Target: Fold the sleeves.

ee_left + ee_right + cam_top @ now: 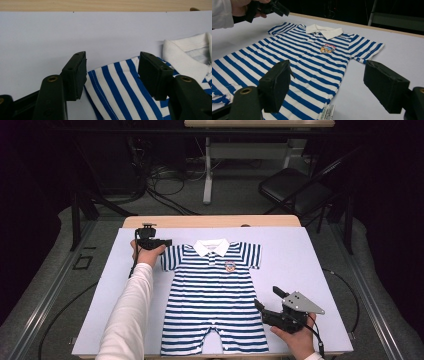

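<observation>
A blue-and-white striped baby romper (215, 295) with a white collar (211, 247) and a small chest badge (326, 48) lies flat, collar away from me, on a pale sheet (310, 265). My left gripper (161, 242) is open at the romper's far-left sleeve (120, 87); its jaws stand either side of the sleeve's shoulder edge. My right gripper (267, 300) is open beside the romper's right side, near the hip. Its jaws straddle the side seam with a white care label (327, 112) below them.
The sheet covers a wooden table (210, 221) whose far edge shows. Beyond it stand a black chair (292, 187), a white table leg (207, 170) and floor cables (165, 185). Bare sheet lies to both sides of the romper.
</observation>
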`<state>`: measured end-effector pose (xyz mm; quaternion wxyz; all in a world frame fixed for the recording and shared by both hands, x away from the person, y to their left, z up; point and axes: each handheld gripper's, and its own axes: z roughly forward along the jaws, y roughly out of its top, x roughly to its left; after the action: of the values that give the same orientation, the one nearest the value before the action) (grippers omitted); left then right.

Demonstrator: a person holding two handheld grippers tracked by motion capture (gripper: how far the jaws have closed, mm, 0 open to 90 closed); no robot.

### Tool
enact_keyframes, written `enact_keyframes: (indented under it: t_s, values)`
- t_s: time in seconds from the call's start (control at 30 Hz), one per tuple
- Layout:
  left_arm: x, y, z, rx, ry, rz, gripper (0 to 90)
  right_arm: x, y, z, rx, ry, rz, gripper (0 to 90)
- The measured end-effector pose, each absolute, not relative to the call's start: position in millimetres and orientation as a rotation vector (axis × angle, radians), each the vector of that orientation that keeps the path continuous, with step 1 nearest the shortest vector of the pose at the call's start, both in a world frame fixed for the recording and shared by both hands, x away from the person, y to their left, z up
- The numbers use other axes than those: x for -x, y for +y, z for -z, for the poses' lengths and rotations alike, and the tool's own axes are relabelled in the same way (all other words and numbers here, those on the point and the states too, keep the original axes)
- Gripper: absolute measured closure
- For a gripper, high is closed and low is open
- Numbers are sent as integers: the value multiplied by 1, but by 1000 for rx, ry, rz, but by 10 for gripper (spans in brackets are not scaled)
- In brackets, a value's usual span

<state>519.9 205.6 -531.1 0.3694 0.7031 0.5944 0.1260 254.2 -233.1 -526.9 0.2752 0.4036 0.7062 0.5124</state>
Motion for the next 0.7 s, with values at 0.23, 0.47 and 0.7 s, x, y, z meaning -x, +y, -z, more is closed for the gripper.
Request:
enact_keyframes:
  t_s: [0.23,0.47,0.7]
  values:
    - [-523,211,539,-1803,1584,-255,470,-255,-233,528,-1089,1899,-1378,214]
    - [-526,212,546,-1824,1594,-279,474,-255,-233,528,-1100,1903,-1375,215]
    - [-527,212,551,-1816,1619,-264,537,-255,-234,528,-1107,1903,-1377,217]
